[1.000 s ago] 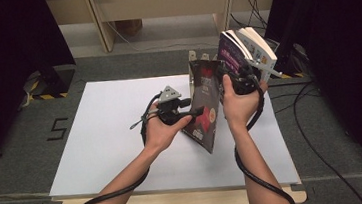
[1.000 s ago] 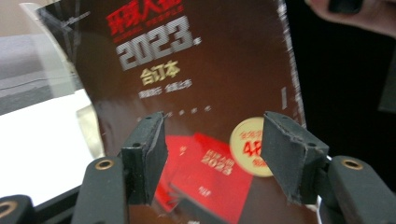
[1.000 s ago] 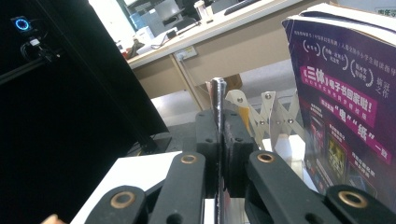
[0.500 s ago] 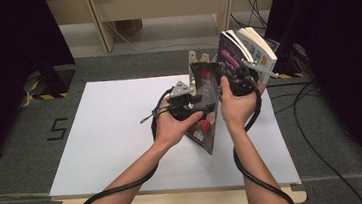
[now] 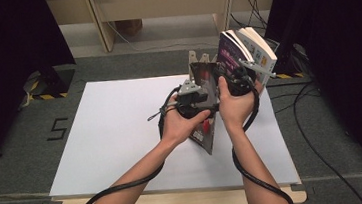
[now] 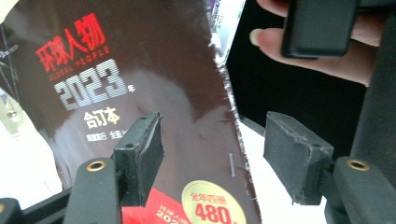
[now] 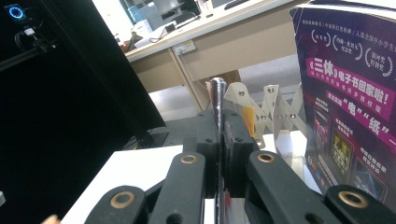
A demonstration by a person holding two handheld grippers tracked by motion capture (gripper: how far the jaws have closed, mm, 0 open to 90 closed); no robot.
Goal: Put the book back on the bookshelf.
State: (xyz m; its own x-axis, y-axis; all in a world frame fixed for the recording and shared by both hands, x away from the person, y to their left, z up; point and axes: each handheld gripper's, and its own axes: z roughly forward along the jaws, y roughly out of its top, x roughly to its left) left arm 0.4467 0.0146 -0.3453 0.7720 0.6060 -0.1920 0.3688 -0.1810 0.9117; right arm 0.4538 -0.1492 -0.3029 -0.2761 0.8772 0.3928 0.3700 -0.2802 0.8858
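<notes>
Right claw (image 7: pixel 219 175) clenched on glossy dark magazine (image 6: pixel 154 93) — red title (2023), ragged edge — left claw (image 6: pixel 212 158) released.

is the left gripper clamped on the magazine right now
No, in the left gripper view the left gripper has its pads apart, one over the magazine cover and one past its edge, neither pressing it.

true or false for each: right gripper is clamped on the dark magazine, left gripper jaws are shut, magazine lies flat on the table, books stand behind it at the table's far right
1. The right gripper is clamped on the dark magazine. True: its pads press the magazine's edge.
2. The left gripper has its jaws shut. False: they stand apart, with the magazine's edge between them, pads not pressing.
3. The magazine lies flat on the white table. False: it is held up, standing on edge.
4. Books stand at the table's far right. True: they stand upright behind the hands.
</notes>
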